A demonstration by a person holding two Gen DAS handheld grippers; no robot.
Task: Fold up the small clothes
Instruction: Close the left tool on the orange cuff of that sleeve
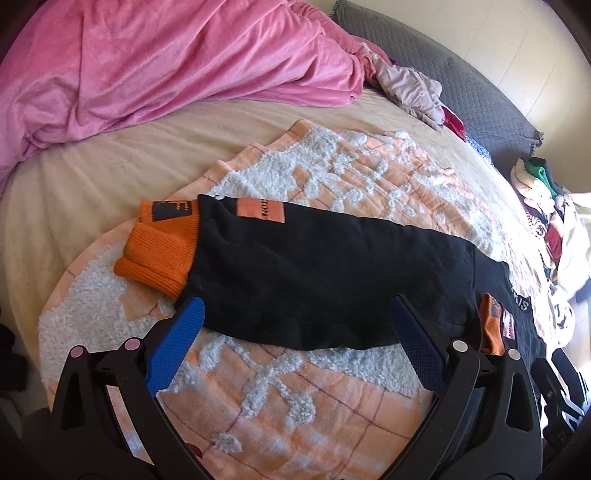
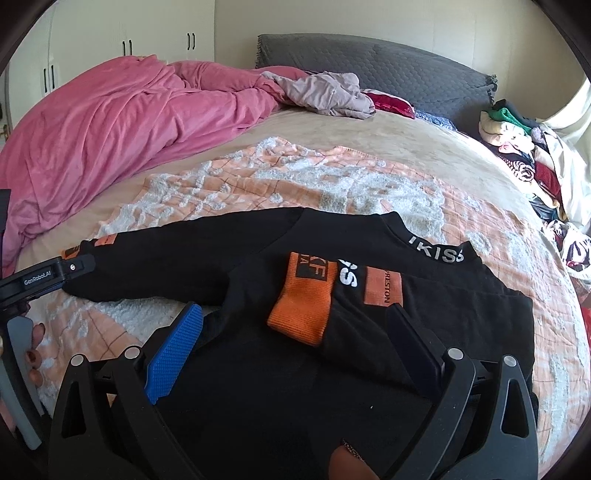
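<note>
A small black sweater point(image 2: 258, 369) with orange cuffs lies on an orange-and-white fleecy blanket point(image 2: 332, 184) on the bed. One sleeve is folded across its body, orange cuff point(image 2: 301, 306) on top, below the lettered collar point(image 2: 436, 251). My right gripper point(image 2: 295, 343) hangs open just above that folded sleeve, holding nothing. The other sleeve point(image 1: 314, 273) stretches out sideways and ends in an orange cuff point(image 1: 155, 258). My left gripper point(image 1: 295, 332) is open with its blue fingers point(image 1: 177, 343) at the sleeve's near edge. A hand point(image 2: 33, 354) on the left gripper's handle shows at the far left of the right wrist view.
A pink duvet point(image 2: 110, 129) is heaped at the back left. A lilac garment point(image 2: 325, 92) and a grey pillow point(image 2: 388, 70) lie at the head of the bed. Mixed clothes point(image 2: 517, 147) are piled along the right edge. White wardrobe doors point(image 2: 129, 33) stand behind.
</note>
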